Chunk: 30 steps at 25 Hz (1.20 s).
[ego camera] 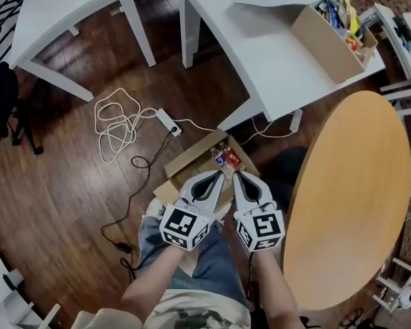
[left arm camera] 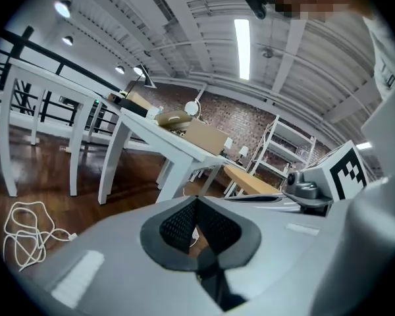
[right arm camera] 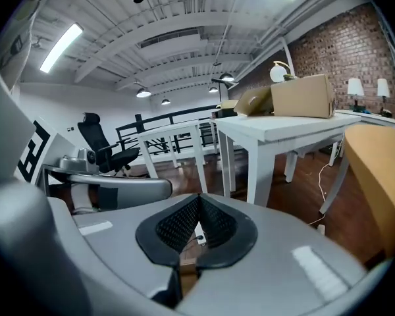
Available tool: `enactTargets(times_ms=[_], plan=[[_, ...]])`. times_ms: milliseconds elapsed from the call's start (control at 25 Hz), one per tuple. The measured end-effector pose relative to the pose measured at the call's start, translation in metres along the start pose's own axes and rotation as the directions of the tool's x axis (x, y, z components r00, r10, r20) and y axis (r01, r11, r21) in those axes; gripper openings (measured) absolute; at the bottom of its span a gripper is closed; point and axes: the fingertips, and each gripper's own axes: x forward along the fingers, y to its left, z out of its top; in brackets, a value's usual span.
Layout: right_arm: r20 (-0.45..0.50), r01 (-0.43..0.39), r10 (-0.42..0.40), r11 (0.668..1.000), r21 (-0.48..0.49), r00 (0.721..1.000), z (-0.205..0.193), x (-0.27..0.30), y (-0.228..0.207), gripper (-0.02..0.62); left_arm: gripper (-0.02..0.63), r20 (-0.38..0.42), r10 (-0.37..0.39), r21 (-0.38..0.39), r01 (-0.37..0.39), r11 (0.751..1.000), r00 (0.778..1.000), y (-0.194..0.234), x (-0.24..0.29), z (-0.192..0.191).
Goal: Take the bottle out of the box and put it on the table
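Both closed: left tool point(ego camera: 220, 177), right tool point(ego camera: 237, 177); only head view shows bottles point(ego camera: 227, 158) in box point(ego camera: 183, 164).

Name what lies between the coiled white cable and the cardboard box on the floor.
A white power strip lies between the coiled cable and the cardboard box; the head view shows it.

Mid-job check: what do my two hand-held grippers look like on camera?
Both match: the left hand-held gripper and right hand-held gripper have pale grey shells tapering to two jaws lined with black ribbed pads. Each carries a white cube with black square markers. No sleeves show; the person wears blue jeans.
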Motion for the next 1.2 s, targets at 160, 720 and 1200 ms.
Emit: enactTargets(times_ms=[160,720,1200], plan=[[-0.035,-0.052,0.053,0.998,0.017,0.998,-0.038,0.037,0.000,0.017,-0.017,-0.050,0.009,0.003,-0.009,1.000,0.999,0.019,0.013,-0.044],[-0.274,-0.068,0.069,0.998,0.014,0.959,-0.201,0.108,-0.023,0.046,-0.017,-0.151,0.100,-0.163,-0.124,0.979,0.984,0.085,0.019,-0.183],[-0.411,-0.034,0.029,0.999,-0.004,0.911,-0.333,0.165,-0.049,0.092,-0.017,-0.211,0.100,-0.173,-0.138,0.975,0.972,0.131,0.050,-0.279]])
